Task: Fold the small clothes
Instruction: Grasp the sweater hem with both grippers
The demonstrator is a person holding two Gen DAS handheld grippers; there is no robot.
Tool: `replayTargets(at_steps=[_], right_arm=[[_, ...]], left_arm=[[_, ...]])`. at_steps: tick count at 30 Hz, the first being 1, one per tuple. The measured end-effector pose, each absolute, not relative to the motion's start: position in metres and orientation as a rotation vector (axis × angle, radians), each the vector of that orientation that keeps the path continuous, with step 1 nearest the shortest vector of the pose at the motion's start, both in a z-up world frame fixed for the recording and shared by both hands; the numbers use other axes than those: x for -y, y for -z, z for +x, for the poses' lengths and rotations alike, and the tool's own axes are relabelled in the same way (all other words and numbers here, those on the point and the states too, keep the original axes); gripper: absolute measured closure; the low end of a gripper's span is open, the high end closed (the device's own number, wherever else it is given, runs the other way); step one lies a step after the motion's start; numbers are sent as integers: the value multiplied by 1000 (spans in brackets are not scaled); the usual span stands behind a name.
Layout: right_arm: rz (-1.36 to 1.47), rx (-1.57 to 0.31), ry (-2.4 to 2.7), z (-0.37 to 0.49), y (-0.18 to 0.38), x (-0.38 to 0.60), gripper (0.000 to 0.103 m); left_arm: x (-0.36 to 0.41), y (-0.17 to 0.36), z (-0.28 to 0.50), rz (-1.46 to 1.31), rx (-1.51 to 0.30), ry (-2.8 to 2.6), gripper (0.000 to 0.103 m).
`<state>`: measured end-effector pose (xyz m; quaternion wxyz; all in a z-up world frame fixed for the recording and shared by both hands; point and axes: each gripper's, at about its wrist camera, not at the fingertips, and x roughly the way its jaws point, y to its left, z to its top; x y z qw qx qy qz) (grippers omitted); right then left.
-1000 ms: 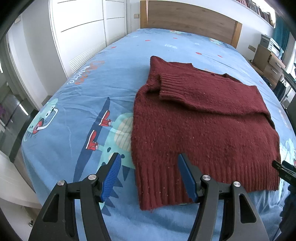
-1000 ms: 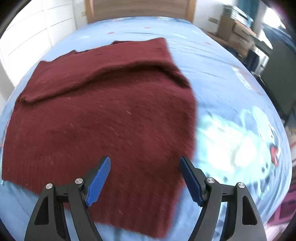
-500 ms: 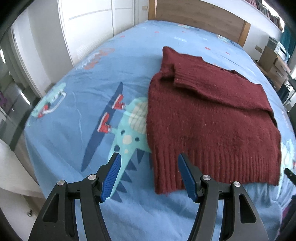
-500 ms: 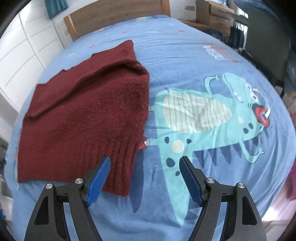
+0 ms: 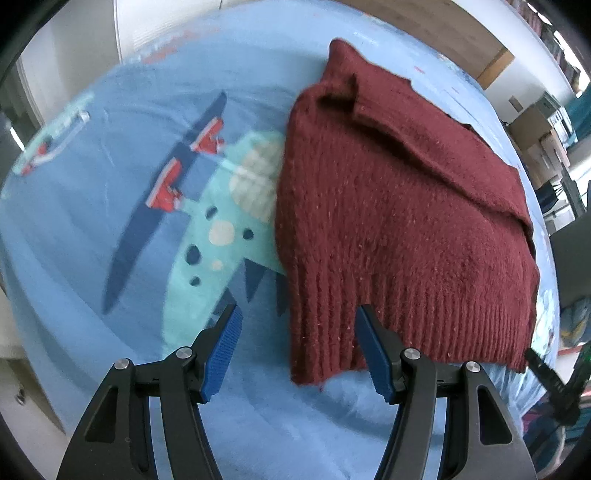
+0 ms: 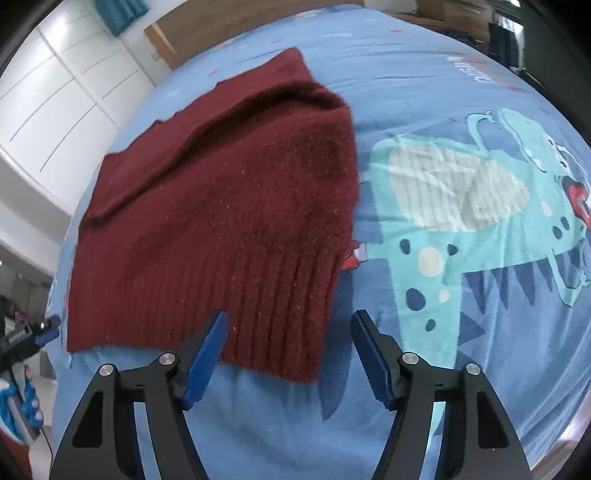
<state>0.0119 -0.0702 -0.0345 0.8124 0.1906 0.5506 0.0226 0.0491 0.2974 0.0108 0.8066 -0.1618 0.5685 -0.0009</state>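
Observation:
A dark red knitted sweater (image 5: 399,221) lies flat on the bed with its sleeves folded in and its ribbed hem toward me. My left gripper (image 5: 297,310) hovers open, and the hem's left corner shows between its blue pads (image 5: 225,343), untouched. In the right wrist view the same sweater (image 6: 221,203) fills the left half. My right gripper (image 6: 290,315) straddles the hem's right corner; its jaws are closing, and the pads (image 6: 205,354) do not press on the knit.
The bed sheet (image 6: 461,350) is blue with a teal dinosaur print. A wooden headboard (image 6: 207,22) and white wardrobe doors (image 6: 62,96) stand behind. Cardboard boxes (image 5: 535,129) sit right of the bed. The bed's near edge runs just under both grippers.
Both grippers have sunk toward the hem and tipped further down. The right one slid sideways from over the sweater's body to its corner, and its jaws have narrowed a little.

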Motion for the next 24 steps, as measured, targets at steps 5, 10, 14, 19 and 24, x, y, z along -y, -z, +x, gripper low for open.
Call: replayTargets(at_steps=[5,10,14,19,24], right_arm=[[412,-1202,-79,16,41,66,36],[443,-1222,-97,24,49,70,39],[473,-1228,-110,31,55,78,46],[498,-1232,-130,37,59,85,66],[511,-1233,-180,47,62,82,71]], left_arm=[[-294,6,55,-377,-1266,18,45],[-296,14,62,-382,-1284,17,45],[-300,16,66,-406,-1284,25,45],[-302,16,67,-441,-1266,75,45],[-308,17,64,-534,-1247,150,45]])
